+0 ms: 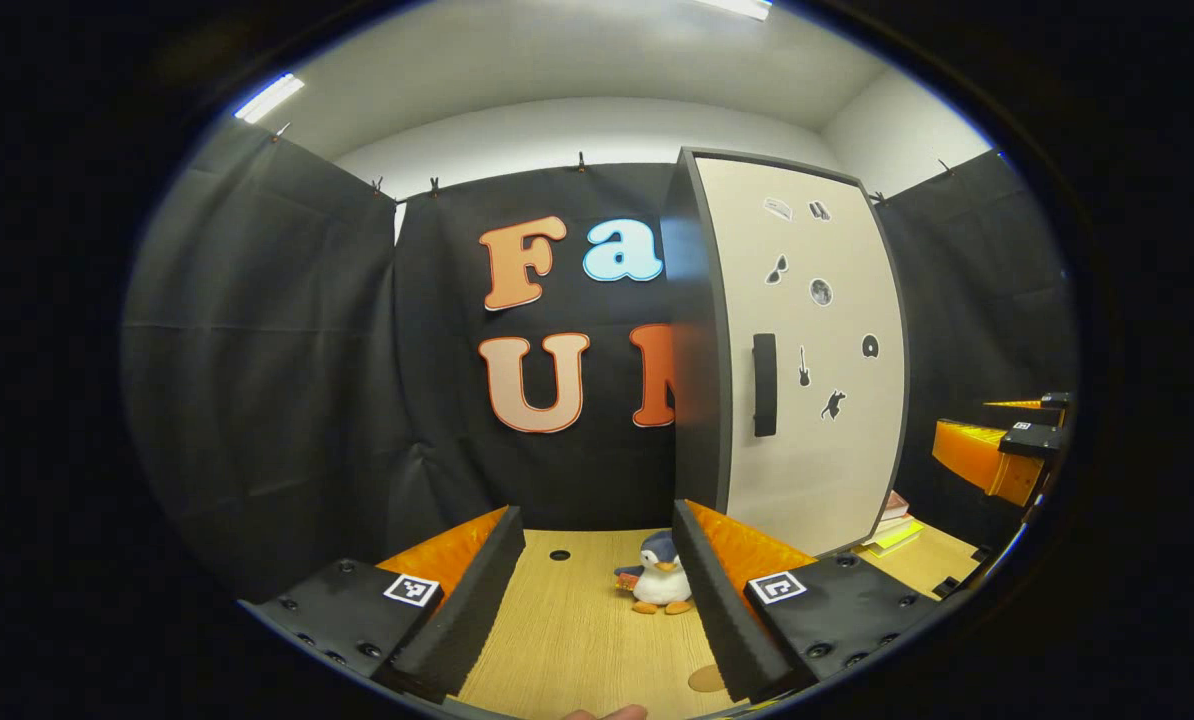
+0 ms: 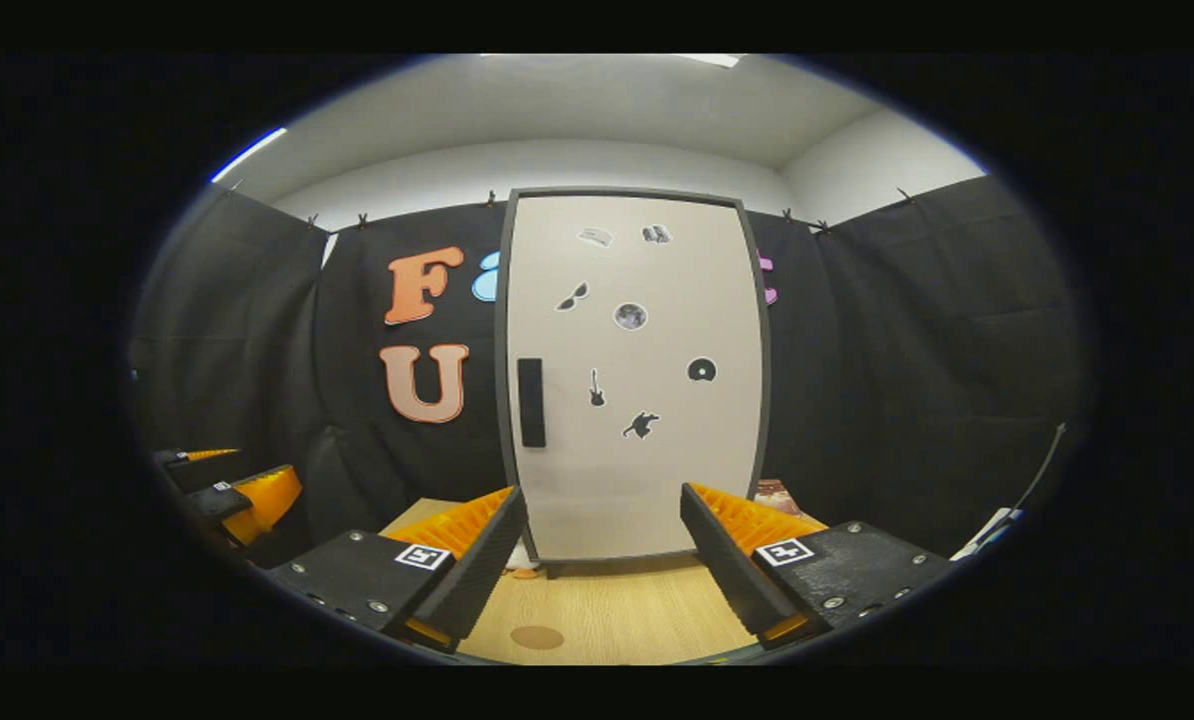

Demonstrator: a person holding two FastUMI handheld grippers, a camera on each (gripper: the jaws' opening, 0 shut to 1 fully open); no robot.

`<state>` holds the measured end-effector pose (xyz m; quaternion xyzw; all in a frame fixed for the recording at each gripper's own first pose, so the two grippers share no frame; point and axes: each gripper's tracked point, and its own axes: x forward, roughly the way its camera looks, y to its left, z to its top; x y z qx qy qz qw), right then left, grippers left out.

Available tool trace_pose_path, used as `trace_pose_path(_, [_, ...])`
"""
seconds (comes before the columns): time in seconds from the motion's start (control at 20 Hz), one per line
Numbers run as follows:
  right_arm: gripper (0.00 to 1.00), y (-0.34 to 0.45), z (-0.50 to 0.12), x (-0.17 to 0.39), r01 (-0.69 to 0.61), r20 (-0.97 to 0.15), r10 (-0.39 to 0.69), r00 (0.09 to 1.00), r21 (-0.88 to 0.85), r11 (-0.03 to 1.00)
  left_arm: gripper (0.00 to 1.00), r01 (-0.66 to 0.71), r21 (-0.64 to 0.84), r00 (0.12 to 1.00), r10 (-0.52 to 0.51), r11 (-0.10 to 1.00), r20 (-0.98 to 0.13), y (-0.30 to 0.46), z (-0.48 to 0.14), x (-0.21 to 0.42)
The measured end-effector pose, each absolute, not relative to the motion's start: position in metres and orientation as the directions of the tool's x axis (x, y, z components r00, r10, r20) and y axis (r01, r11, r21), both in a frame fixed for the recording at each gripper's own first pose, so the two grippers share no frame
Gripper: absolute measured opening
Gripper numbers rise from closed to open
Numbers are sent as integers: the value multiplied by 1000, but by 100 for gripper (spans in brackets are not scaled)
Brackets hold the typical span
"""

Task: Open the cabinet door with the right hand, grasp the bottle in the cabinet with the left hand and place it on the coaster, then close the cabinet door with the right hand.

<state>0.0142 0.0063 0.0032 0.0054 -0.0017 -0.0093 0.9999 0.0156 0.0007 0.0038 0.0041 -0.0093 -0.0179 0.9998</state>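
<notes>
A tall cabinet (image 2: 637, 380) with a pale door and dark frame stands shut at the back of the wooden table; the same cabinet (image 1: 807, 360) appears at the right in the left gripper view. Its dark handle (image 2: 531, 402) sits on the door's left side, and the handle (image 1: 764, 384) is seen again from the left gripper. A round brown coaster (image 2: 537, 637) lies on the table near me, and the coaster (image 1: 707, 679) peeks out by a finger. My right gripper (image 2: 602, 565) stands open, facing the door. My left gripper (image 1: 597, 590) is open, empty. The bottle is hidden.
A small penguin plush (image 1: 660, 586) sits on the table (image 1: 577, 640) left of the cabinet. Stacked books (image 1: 894, 527) lie to the cabinet's right. The right gripper (image 1: 997, 450) shows far right; the left gripper (image 2: 237, 495) shows far left. Black cloth walls surround the booth.
</notes>
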Motion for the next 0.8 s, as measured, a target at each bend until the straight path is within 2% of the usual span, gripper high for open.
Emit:
trace_pose_path(0.05, [95, 8, 2, 16, 20, 2, -20, 1000, 13, 1000, 96, 37, 8, 999, -37, 999, 17, 1, 4, 17])
trace_pose_path(0.1, [99, 9, 2, 17, 23, 0, -23, 1000, 15, 1000, 96, 37, 8, 999, -37, 999, 14, 1, 2, 18])
trace_pose_path(0.3, [100, 20, -1, 25, 23, -6, -23, 1000, 7, 1000, 96, 51, -8, 999, -52, 999, -8, 8, -10, 35])
trace_pose_path(0.45, [99, 30, -3, 34, 23, -14, -23, 1000, -2, 1000, 96, 62, -19, 998, -63, 998, -20, 14, -18, 45])
trace_pose_path(0.5, [95, 35, -3, 37, 23, -13, -23, 1000, -4, 1000, 96, 67, -17, 997, -68, 998, -27, 16, -20, 49])
trace_pose_path(0.8, [95, 63, 7, 80, 22, -3, -22, 1000, -29, 999, 99, 97, -31, 995, -98, 995, -18, 34, -24, 72])
